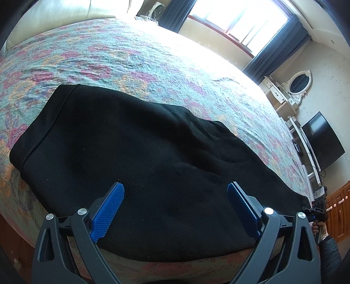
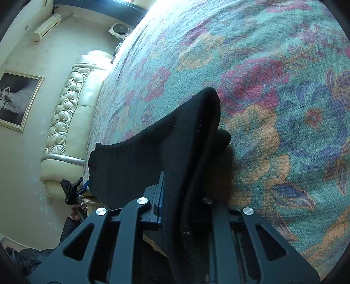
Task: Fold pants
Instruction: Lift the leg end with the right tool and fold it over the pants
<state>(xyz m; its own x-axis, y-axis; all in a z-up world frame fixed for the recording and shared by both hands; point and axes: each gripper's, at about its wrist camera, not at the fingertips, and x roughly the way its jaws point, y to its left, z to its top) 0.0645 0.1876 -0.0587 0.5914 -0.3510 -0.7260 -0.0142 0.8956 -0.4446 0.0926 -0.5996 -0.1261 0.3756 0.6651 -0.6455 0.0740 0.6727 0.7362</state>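
Bed (image 1: 153,56) with floral cover, carrying black pants (image 1: 142,153) spread along its near edge; left gripper (image 1: 175,196) hovering above them, jaws wide apart; right gripper (image 2: 181,196) clamped on a lifted pants end.

Daylight from the window (image 1: 238,19) glares across the bedspread (image 1: 153,54); fisheye edges bend.

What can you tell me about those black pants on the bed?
The pants are plain black, of soft, fleecy-looking cloth, lying mostly flat on the floral bedspread along its near edge, with a few wrinkles. The right gripper is shut on one raised end. The left gripper hovers open above them.
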